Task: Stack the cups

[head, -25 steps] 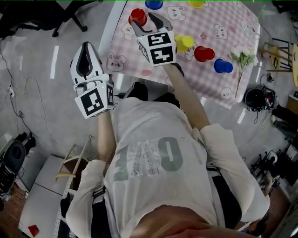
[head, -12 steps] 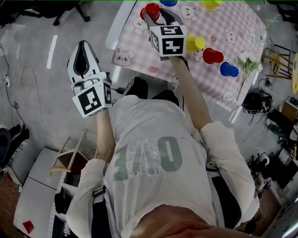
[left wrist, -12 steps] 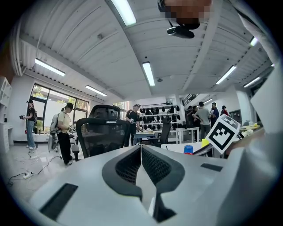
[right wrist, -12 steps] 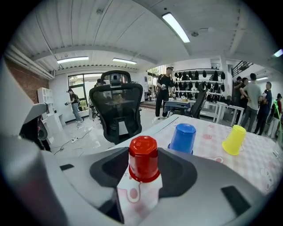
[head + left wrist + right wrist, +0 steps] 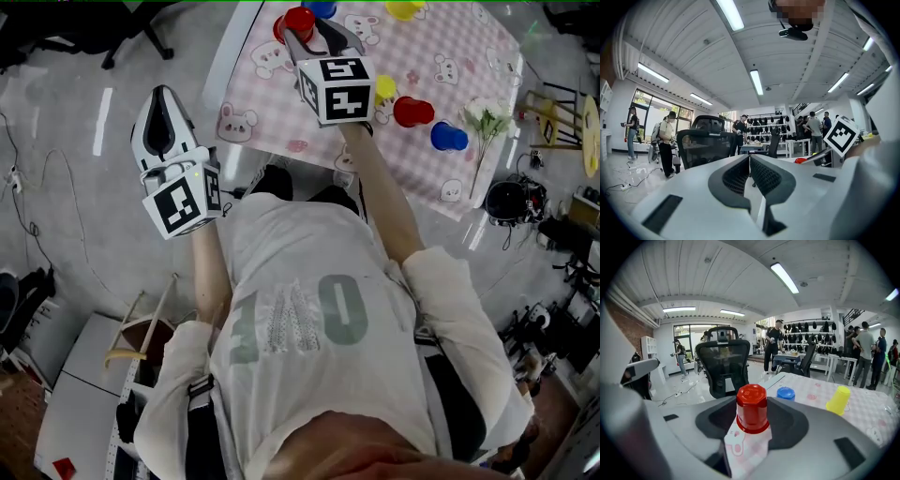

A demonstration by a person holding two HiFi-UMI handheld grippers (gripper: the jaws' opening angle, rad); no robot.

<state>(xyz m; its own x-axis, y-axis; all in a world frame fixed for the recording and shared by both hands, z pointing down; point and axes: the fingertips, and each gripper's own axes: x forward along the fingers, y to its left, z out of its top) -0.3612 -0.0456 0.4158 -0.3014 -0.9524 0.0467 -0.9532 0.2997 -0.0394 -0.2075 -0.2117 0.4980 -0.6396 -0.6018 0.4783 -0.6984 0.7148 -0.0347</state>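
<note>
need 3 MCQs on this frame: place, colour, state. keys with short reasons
1. Between the right gripper's jaws stands: A) an upside-down red plastic cup B) a blue plastic cup C) a yellow plastic cup
2. The plastic cup nearest the white flowers is: A) yellow B) blue C) red
3. The left gripper's jaws are: A) apart B) on a cup C) together, empty
A: its jaws, just closing, flank the red cup. B: the blue cup sits beside the flowers. C: its pads meet with nothing between.

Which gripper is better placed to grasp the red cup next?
Right gripper: its jaws have just been closing either side of the red cup on the table. The left gripper is shut, empty, beside the table.
</note>
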